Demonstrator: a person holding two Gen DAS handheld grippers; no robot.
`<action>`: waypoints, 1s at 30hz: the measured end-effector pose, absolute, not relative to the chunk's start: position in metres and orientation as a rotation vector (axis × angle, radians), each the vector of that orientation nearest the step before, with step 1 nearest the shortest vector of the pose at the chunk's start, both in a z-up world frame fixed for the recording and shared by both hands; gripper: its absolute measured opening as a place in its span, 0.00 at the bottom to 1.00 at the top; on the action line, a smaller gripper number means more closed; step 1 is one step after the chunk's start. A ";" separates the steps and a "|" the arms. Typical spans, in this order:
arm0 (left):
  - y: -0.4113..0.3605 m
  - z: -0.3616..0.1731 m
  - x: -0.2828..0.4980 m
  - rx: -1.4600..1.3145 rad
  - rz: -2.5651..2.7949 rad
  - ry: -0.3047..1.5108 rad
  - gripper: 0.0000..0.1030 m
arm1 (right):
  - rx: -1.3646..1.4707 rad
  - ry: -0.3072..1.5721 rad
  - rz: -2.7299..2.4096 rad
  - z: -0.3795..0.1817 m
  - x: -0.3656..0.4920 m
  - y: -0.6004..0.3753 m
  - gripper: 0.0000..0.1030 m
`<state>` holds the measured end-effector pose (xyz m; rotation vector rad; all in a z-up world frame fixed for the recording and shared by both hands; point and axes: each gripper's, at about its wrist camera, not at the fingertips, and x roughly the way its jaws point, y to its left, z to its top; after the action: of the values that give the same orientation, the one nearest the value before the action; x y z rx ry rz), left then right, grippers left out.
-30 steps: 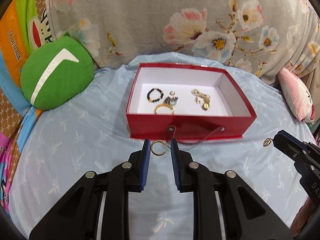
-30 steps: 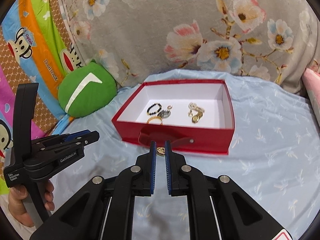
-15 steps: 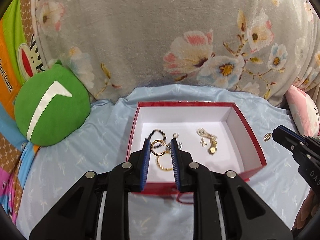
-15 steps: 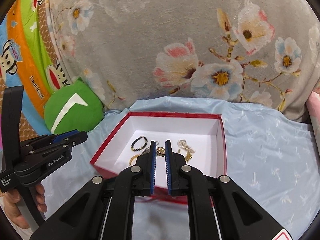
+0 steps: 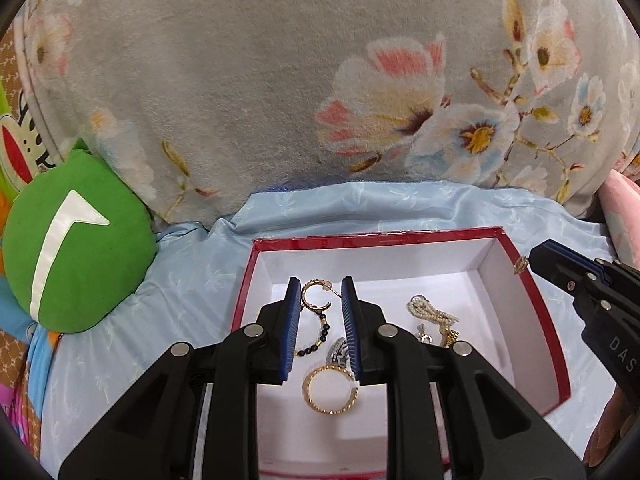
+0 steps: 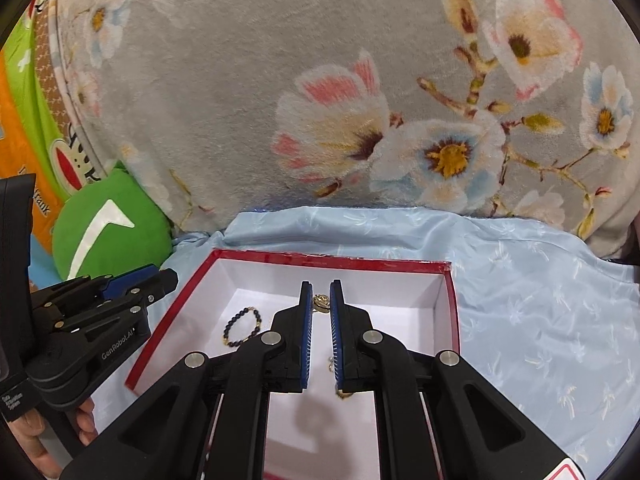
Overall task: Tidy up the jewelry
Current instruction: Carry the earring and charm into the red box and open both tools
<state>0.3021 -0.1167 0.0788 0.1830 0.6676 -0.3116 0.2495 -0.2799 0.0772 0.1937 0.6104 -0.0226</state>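
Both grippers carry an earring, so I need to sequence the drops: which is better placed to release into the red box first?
Left, probably. The left gripper holds its gold hoop earring over the red cardboard box's white floor; the right gripper hovers by the right wall with its small gold earring.

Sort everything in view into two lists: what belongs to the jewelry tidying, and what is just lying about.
Part of the job:
- open red cardboard box with white lining
- gold half-hoop earring in the left gripper
- small gold earring in the right gripper
- black bead bracelet, gold ring-shaped hoop, pearl-and-gold pieces already in the box

Just lying about:
- round green plush cushion
- grey floral blanket
- pale blue sheet
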 end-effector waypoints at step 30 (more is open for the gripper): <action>-0.115 0.038 0.333 0.154 -0.240 0.749 0.53 | 0.225 0.644 -0.053 0.049 0.262 -0.285 0.26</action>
<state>0.3330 -0.1148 0.0382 0.1535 0.7489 -0.2397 0.2621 -0.2847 0.0488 0.2248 0.6443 -0.0533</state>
